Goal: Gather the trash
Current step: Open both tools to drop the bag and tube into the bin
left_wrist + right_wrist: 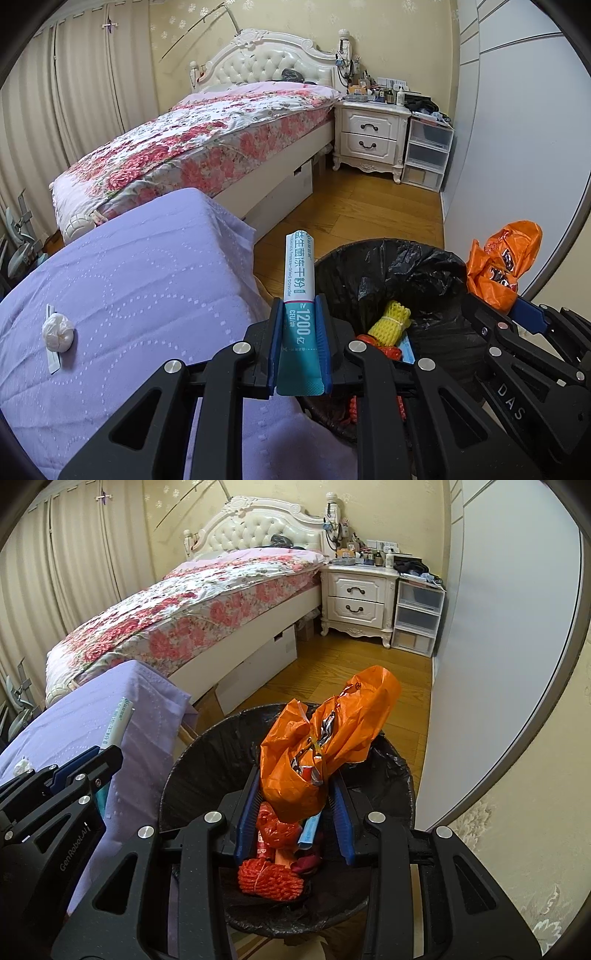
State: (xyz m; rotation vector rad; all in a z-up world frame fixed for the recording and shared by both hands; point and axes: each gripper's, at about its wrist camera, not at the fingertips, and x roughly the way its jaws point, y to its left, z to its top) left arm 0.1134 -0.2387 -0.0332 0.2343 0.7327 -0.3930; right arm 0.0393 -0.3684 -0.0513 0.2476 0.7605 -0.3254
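Poised above the lined bin (207, 746): left gripper (300, 343) clamped low on a light, stiff packet (300, 280), right gripper (295, 805) pinching a soft, crinkly orange bag (325, 734); best gripped mid-bundle; crumpled tissue (58, 332) left on the purple cover (147, 266)

Bedroom, daylit; soft light via pleated beige curtains (74, 96) on left wall. Walls: pale yellow floral wallpaper (177, 29). Floor: wood planks (362, 210), warm brown. Bed (207, 144) w/ white tufted headboard (266, 62), pink floral cover, white base w/ underbed drawer. White 2-drawer nightstand (369, 136) just beside bed head, top cluttered w/ bottles & misc. Clear plastic drawer unit (428, 151) touching nightstand's right side. Large pale grey wardrobe doors (517, 129) along right wall. Desk under lilac cloth (140, 266) at bed foot.
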